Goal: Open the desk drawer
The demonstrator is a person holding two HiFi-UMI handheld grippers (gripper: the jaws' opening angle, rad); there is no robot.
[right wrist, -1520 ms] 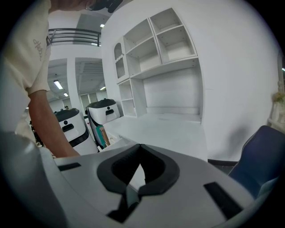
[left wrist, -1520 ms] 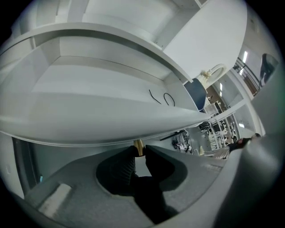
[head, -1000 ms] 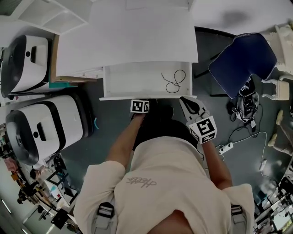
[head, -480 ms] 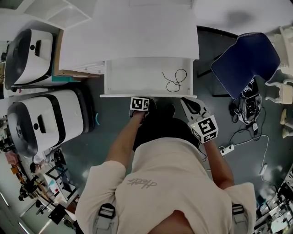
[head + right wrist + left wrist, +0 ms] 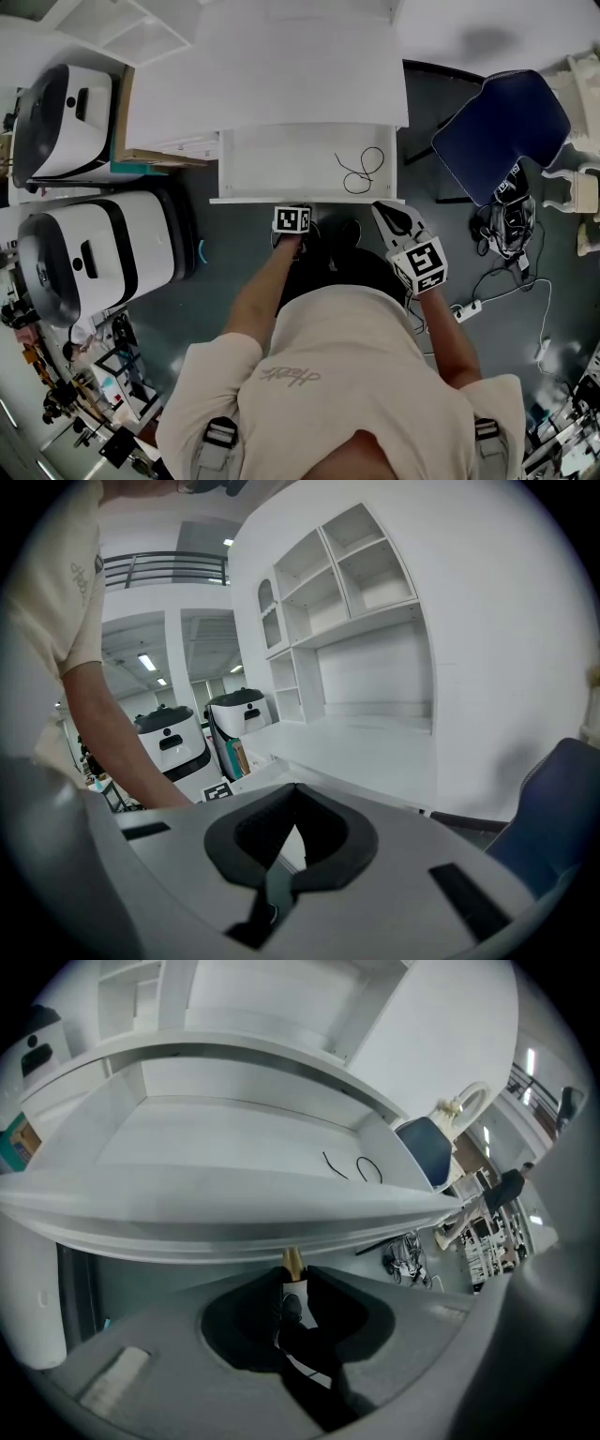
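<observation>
White desk (image 5: 281,84) top centre, its drawer (image 5: 272,164) pulled out from the front edge, open. Left claw (image 5: 292,1277) at middle of drawer front, jaws nearly together, pinching small tan knob (image 5: 292,1261). Right claw (image 5: 291,841) closed, empty, just off drawer's front right corner. Black cable (image 5: 359,169) lies in drawer's right end.
</observation>
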